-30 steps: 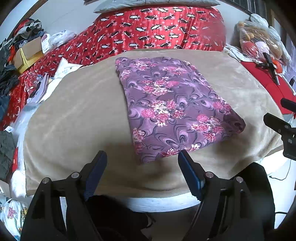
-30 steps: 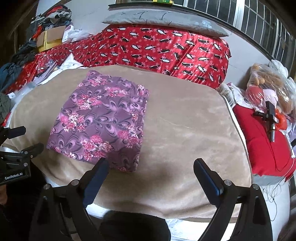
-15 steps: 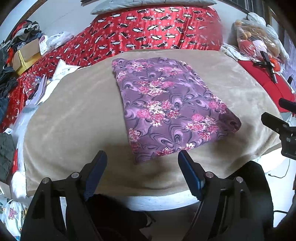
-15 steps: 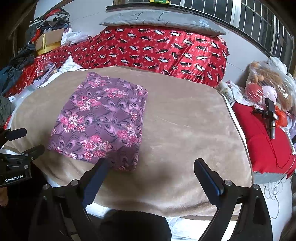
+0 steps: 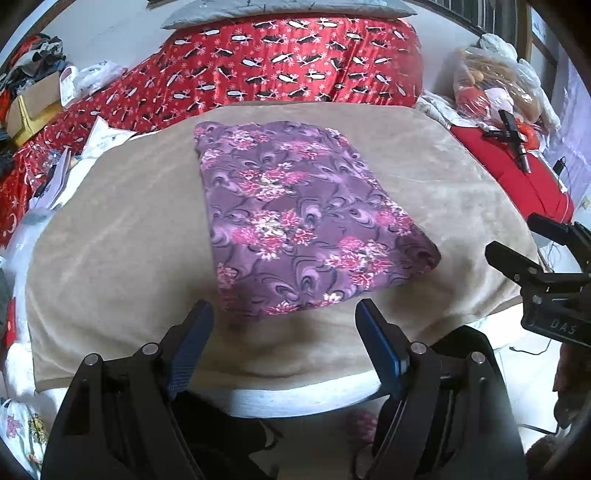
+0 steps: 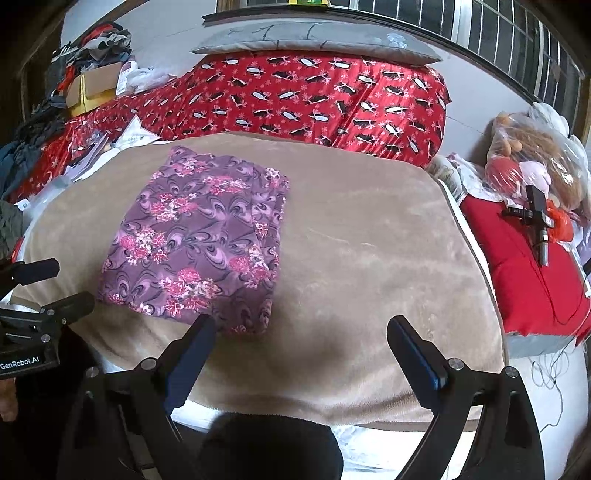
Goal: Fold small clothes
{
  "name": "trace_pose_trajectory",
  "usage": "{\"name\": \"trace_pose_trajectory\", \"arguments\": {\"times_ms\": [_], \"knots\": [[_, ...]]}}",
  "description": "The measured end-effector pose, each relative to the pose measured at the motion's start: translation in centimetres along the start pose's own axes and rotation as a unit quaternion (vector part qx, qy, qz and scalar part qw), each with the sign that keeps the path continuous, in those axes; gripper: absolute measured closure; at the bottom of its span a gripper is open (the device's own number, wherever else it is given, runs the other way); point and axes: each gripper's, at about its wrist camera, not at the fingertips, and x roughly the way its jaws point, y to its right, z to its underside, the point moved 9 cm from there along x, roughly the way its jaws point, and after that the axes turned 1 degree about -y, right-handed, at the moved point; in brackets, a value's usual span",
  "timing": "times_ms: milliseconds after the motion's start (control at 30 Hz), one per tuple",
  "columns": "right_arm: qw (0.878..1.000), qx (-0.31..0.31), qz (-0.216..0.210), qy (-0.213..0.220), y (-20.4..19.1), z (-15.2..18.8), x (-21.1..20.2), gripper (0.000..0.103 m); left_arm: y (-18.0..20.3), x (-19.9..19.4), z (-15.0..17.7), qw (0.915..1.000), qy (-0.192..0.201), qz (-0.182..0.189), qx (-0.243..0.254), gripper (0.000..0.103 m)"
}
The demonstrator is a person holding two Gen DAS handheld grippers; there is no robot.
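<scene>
The purple floral garment point(image 5: 295, 225) lies folded flat on the beige blanket point(image 5: 110, 240), a neat rectangle (2 layers show at its near corner). Just short of its near edge hovers the left gripper point(image 5: 284, 314), jaws spread, nothing between. The right gripper point(image 6: 301, 328) hangs alongside, jaws wide too, empty.

A lived-in bedroom in a home. Shown by a bed spread with a beige blanket point(image 6: 369, 258), a red patterned quilt point(image 6: 314, 96) bundled along its far edge, a grey pillow point(image 6: 314, 37) on top. Heaped clothes point(image 6: 92, 40) and a cardboard box point(image 6: 96, 85) past the far left corner, bagged soft toys point(image 6: 535, 155) off the right edge, a barred window point(image 6: 480, 26) behind.
</scene>
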Motion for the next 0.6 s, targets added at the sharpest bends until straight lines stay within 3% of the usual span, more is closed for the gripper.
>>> {"name": "trace_pose_trajectory", "arguments": {"times_ms": [600], "knots": [[1.000, 0.004, 0.008, -0.002, 0.2, 0.2, -0.4, 0.008, 1.4, -0.8, -0.4, 0.9997, 0.002, 0.023, -0.007, 0.024]]}}
